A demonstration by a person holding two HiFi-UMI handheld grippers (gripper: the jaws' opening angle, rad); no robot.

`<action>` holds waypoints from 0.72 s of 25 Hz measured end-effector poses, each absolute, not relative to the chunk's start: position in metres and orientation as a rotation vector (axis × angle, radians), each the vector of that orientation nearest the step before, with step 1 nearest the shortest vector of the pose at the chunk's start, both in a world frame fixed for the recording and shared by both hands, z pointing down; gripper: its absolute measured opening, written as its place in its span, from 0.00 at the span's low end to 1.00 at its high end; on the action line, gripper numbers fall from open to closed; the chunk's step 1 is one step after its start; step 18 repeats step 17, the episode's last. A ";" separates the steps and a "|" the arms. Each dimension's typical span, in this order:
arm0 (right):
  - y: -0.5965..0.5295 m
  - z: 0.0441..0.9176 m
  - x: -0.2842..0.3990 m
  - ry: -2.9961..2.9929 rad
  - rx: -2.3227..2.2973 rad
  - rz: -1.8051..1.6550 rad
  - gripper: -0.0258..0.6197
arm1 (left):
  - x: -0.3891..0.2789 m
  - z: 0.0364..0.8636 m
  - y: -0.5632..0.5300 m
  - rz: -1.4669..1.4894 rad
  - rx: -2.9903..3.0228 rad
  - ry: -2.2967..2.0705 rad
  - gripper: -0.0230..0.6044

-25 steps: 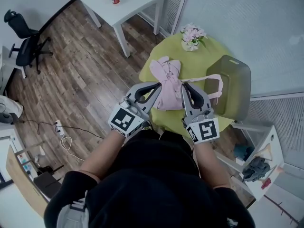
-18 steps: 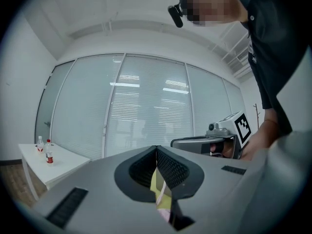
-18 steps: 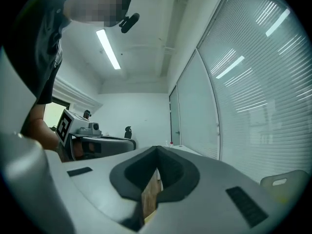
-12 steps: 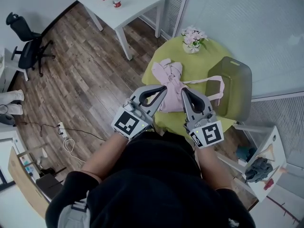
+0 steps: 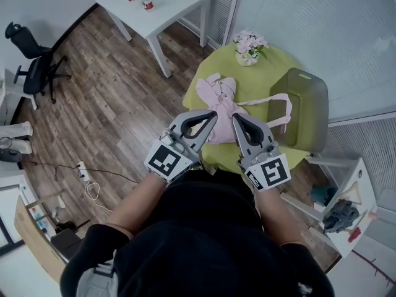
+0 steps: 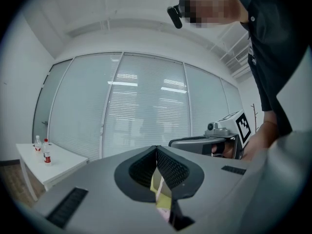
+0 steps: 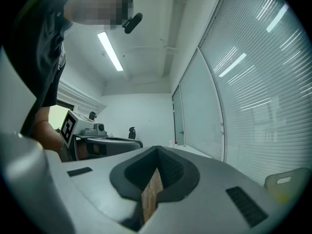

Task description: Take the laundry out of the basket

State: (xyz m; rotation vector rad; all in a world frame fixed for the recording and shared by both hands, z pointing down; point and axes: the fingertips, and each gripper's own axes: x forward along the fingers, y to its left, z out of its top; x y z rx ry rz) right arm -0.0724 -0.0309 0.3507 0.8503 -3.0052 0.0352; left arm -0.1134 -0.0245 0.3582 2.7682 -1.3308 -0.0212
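A pink garment [image 5: 218, 104] lies spread on the round green table [image 5: 263, 79], and one of its straps reaches across to the olive-green laundry basket [image 5: 309, 113] at the table's right edge. What the basket holds is hidden. My left gripper [image 5: 213, 114] and right gripper [image 5: 236, 116] hover side by side, level, over the table's near edge, above the garment's near end. Both are shut with nothing held. The left gripper [image 6: 156, 149] has its tips together in its own view, as does the right gripper [image 7: 157, 148].
A vase of pink flowers [image 5: 249, 47] stands at the table's far edge. Beyond it is a white table [image 5: 167, 8] with bottles, and an office chair [image 5: 31, 67] stands far left. A white rack [image 5: 346, 206] with clothes stands at the right, and a power strip [image 5: 83, 172] lies on the wooden floor.
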 end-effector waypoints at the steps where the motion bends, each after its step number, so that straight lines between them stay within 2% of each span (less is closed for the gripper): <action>1: -0.031 0.351 -0.072 -3.004 0.853 0.036 0.08 | -0.113 0.358 -0.024 -0.024 2.766 -1.326 0.05; 18: -0.031 0.355 -0.079 -3.006 0.850 0.040 0.08 | -0.116 0.360 -0.024 -0.028 2.771 -1.321 0.05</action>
